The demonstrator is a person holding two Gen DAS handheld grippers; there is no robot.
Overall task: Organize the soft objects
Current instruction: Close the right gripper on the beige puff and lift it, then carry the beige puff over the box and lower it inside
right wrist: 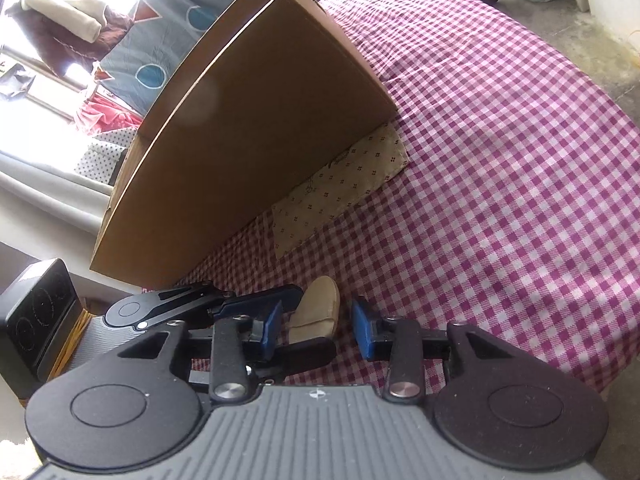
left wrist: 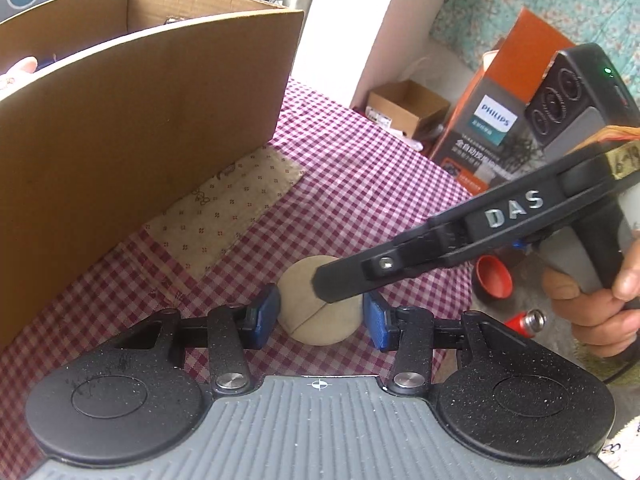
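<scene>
A round beige soft pad [left wrist: 320, 312] is seen lying on the checked tablecloth [left wrist: 360, 184] of the table, just in front of an open cardboard box [left wrist: 140, 120] that stands on a floral cloth [left wrist: 224, 216]. As far as can be judged, the sorting is unfinished: the pad has not yet been lifted, and whatever already sits inside the box is hidden by its wall. The left gripper [left wrist: 320, 318] is shown with jaws partly apart on either side of the pad, the blue pads [left wrist: 264, 312] close to its edges, though firm contact cannot be confirmed. The right gripper [right wrist: 316, 328] is held by a hand [left wrist: 592, 300] and reaches in from the side; its jaws are also partly apart, one finger laid across the pad, with no clamp evident.
</scene>
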